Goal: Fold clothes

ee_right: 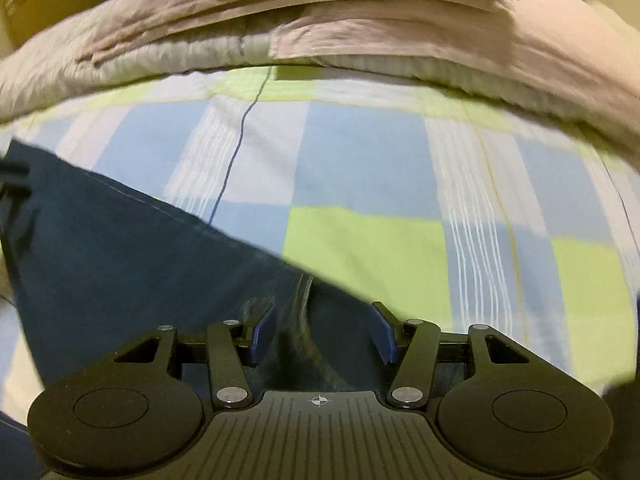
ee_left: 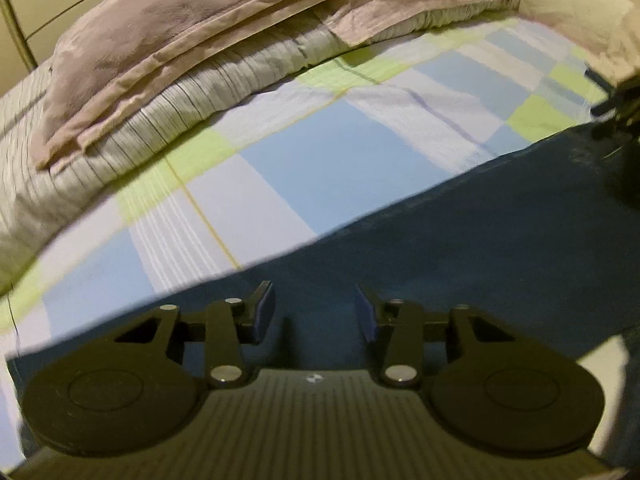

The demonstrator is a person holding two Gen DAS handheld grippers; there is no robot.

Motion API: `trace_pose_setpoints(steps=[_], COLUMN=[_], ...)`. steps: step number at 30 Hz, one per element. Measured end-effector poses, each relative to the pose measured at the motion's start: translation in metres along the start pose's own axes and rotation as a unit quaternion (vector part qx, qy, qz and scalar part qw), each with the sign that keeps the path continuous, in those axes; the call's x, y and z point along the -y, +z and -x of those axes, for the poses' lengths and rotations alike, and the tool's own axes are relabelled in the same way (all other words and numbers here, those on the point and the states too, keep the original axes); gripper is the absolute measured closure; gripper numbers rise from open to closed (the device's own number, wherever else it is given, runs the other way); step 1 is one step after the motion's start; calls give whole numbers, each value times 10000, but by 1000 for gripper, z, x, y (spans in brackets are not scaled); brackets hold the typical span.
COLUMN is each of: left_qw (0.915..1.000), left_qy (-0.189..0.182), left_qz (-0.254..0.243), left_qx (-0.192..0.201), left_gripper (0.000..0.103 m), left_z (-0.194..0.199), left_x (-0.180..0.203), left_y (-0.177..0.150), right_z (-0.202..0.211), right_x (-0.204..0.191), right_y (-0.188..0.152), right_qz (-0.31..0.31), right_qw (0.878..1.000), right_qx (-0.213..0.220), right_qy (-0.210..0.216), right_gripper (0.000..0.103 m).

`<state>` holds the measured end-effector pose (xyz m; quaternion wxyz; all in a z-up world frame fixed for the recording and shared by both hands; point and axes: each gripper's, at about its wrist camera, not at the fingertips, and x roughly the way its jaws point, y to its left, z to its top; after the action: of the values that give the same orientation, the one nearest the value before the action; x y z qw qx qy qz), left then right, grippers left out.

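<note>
A dark blue garment (ee_left: pixel 460 248) lies spread flat on a bed with a checked sheet of blue, white and green (ee_left: pixel 280 168). My left gripper (ee_left: pixel 315 308) hovers just above the garment near its far edge, jaws apart, with only flat cloth showing in the gap. In the right wrist view the same garment (ee_right: pixel 120 240) runs from the left down under my right gripper (ee_right: pixel 324 330). Its blue pads (ee_right: pixel 266 332) stand wide apart. A raised crease of cloth lies between them, and neither pad presses on it. Both views are blurred.
Folded pink bedding (ee_left: pixel 180 40) lies on a grey striped quilt (ee_left: pixel 200 92) along the far side of the bed, also across the top of the right wrist view as pink bedding (ee_right: pixel 320 8). Bare checked sheet (ee_right: pixel 360 168) lies between the garment and that pile.
</note>
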<state>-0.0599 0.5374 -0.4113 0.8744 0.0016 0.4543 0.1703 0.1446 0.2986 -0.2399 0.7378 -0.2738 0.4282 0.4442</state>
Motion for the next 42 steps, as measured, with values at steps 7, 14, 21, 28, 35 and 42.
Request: trace_pose_setpoints(steps=[7, 14, 21, 28, 35, 42], left_qw=[9956, 9879, 9819, 9957, 9968, 9753], left_qy=[-95, -620, -595, 232, 253, -87], left_qz=[-866, -1075, -1513, -898, 545, 2070], left_qx=[-348, -929, -977, -88, 534, -759], left_gripper=[63, 62, 98, 101, 101, 95], left_z=[-38, -66, -57, 25, 189, 263], left_x=[-40, -60, -48, -32, 2, 84], left_y=[15, 17, 9, -11, -88, -212], right_z=[-40, -67, -66, 13, 145, 166], right_x=[25, 48, 31, -13, -85, -141], right_y=[23, 34, 21, -2, -85, -216], right_qz=[654, 446, 807, 1389, 1933, 1544], right_qw=[9917, 9841, 9840, 9902, 9731, 9819], right_qx=[-658, -1058, -1108, 71, 932, -598], right_qy=[895, 1351, 1136, -81, -835, -916], right_gripper=[49, 49, 96, 98, 98, 68])
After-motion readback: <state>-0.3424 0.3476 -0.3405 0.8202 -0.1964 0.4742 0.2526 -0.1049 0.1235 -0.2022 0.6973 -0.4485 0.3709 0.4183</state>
